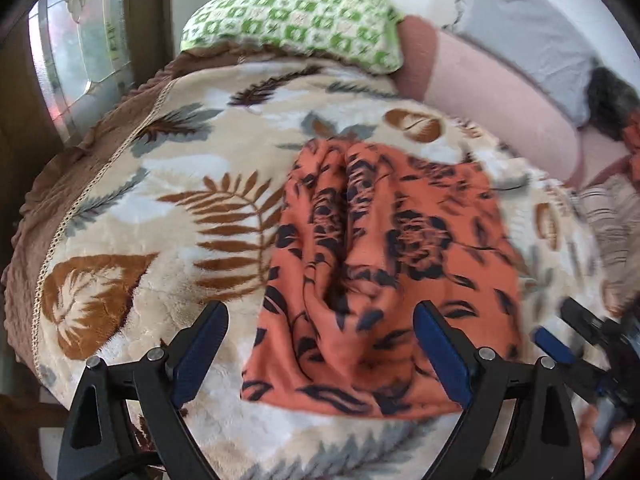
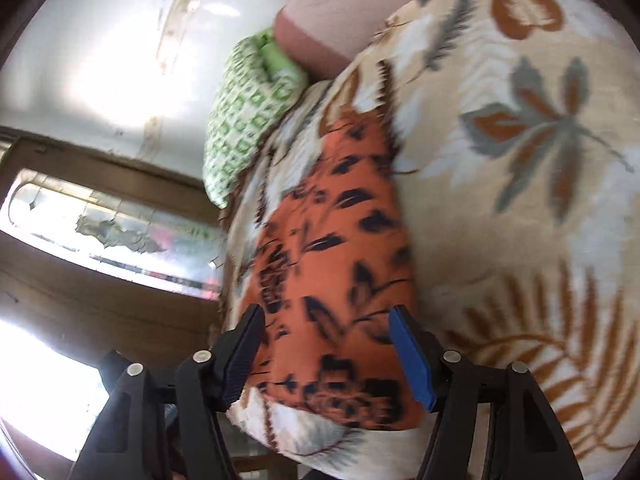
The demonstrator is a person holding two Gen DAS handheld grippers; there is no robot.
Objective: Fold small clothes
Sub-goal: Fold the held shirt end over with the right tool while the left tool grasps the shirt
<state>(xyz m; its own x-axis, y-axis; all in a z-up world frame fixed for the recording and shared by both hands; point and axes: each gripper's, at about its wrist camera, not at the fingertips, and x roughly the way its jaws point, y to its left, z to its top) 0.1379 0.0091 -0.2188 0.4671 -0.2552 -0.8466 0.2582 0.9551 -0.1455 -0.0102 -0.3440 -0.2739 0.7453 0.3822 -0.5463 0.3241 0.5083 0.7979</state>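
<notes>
In the left wrist view, the left gripper (image 1: 320,344) is seen with its jaws spread wide and nothing clamped between them. Beyond its fingers an orange floral garment (image 1: 384,248) lies on a leaf-patterned blanket (image 1: 160,200), bunched along a deep lengthwise crease near its middle and not yet laid flat. A green checked pillow (image 1: 296,20) rests at the head of the bed, with a pink bolster (image 1: 500,92) beside it. At the lower right edge the right gripper (image 1: 568,332) can be made out, blurred, near the garment's corner.

In the right wrist view, the right gripper (image 2: 328,352) is shown released — its pads stand apart on either side of the garment's (image 2: 340,260) near end, and no cloth is seen pressed between them. The garment runs away from the camera along the blanket's (image 2: 520,140) edge toward the pillow (image 2: 248,120). The picture is smeared, so fine contact cannot be told.

The step in hand is judged to be the pause between folds: the cloth has been let go and a fresh hold is being sought. For the next move, the two near corners would need to be pinched — one by each gripper — and the crease smoothed out before the hem is carried over.
</notes>
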